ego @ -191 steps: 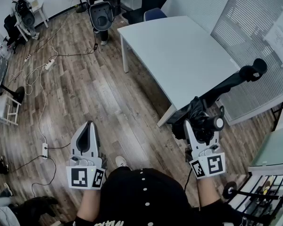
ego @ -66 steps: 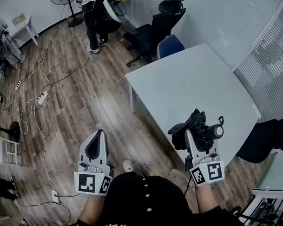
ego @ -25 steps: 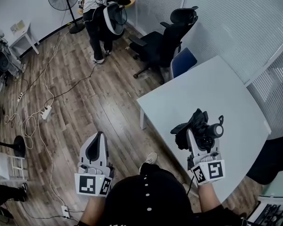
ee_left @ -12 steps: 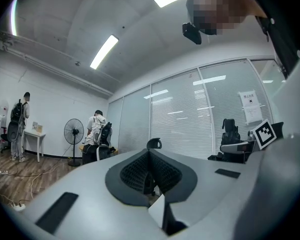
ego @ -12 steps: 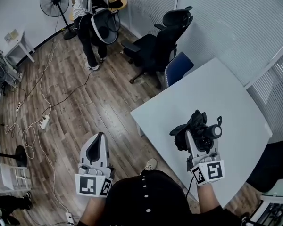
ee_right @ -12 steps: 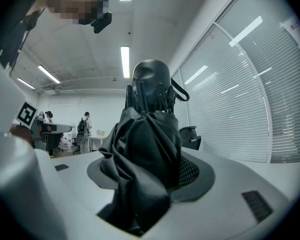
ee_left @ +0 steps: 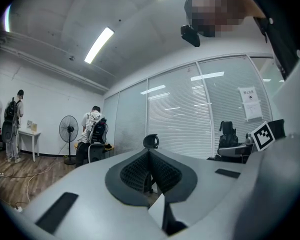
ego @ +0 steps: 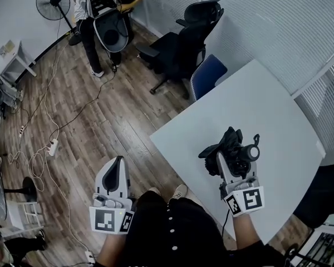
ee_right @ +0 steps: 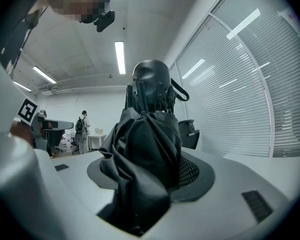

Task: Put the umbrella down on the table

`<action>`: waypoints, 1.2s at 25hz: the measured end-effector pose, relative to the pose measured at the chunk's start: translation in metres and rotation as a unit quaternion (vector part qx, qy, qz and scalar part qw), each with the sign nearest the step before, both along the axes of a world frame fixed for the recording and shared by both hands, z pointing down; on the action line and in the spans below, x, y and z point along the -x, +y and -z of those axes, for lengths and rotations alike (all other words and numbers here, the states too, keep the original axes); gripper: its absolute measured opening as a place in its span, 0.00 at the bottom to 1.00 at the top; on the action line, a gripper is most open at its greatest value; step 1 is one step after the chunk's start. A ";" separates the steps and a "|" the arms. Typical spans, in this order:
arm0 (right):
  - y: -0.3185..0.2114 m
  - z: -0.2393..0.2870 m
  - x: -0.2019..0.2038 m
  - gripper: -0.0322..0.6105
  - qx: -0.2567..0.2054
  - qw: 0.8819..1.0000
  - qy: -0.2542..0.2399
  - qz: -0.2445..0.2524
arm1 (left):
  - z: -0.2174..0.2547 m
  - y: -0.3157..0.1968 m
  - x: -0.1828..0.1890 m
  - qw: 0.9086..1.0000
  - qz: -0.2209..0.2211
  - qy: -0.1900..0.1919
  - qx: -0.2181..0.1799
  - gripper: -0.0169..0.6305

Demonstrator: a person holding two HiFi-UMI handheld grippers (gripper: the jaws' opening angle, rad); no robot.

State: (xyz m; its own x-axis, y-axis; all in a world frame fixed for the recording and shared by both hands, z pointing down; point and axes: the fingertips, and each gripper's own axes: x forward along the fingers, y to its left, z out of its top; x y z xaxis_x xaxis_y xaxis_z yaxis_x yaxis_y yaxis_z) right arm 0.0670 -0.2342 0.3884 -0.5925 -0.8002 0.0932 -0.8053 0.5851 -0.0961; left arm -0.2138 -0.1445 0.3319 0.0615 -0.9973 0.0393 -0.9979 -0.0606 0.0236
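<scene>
Right gripper [ego: 229, 161] is clamping the folded black fabric umbrella [ego: 230, 142] between its jaws above the white table [ego: 267, 102], left gripper [ego: 115, 163] sitting closed, empty.

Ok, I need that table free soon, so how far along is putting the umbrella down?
Done: the folded umbrella sits clamped in the right claw, over the white table. In hand: holding it there, unreleased. Left: lower it onto the table and open the claw. The left claw is shut and empty.
</scene>
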 end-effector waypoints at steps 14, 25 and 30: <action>-0.047 -0.026 0.015 0.47 0.024 0.997 0.047 -0.058 | -0.023 -0.085 0.016 0.996 -0.079 0.017 0.024 0.05; -0.059 -0.051 0.026 0.47 0.038 0.992 0.112 -0.054 | -0.032 -0.103 0.010 0.991 -0.118 0.040 0.047 0.05; -0.083 -0.092 0.029 0.46 0.043 0.984 0.165 -0.045 | -0.051 -0.122 0.015 0.990 -0.118 0.032 0.070 0.05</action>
